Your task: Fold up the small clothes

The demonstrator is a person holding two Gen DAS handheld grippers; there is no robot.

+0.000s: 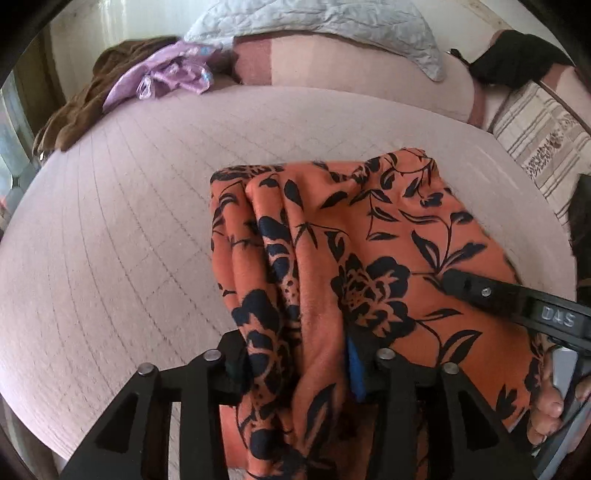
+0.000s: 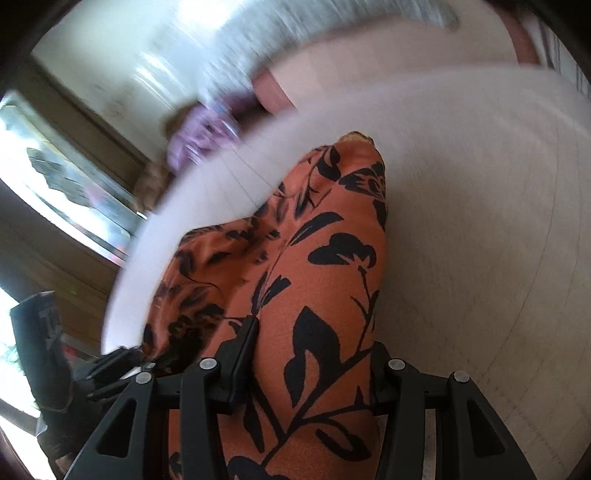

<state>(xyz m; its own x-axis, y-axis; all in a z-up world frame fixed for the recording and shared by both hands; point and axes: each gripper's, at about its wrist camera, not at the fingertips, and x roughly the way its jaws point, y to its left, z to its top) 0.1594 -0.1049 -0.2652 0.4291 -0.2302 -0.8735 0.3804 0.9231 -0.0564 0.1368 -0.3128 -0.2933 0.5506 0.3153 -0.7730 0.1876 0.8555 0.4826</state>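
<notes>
An orange garment with black flowers (image 1: 332,240) lies bunched on the pink quilted bed (image 1: 110,240). My left gripper (image 1: 295,365) is shut on a gathered fold of it at the near edge. The right gripper also shows in the left wrist view (image 1: 517,299), coming in from the right over the cloth, held by a hand. In the right wrist view my right gripper (image 2: 310,365) is shut on the same orange garment (image 2: 325,258), which drapes forward from the jaws over the bed (image 2: 480,221). The left gripper shows in the right wrist view at lower left (image 2: 110,365). That view is blurred by motion.
At the bed's far left lie a brown garment (image 1: 81,107) and a purple garment (image 1: 162,74). A grey quilted cover (image 1: 332,26) and pink pillow (image 1: 351,70) sit at the head. A black item (image 1: 517,55) and a striped cloth (image 1: 535,140) are at far right.
</notes>
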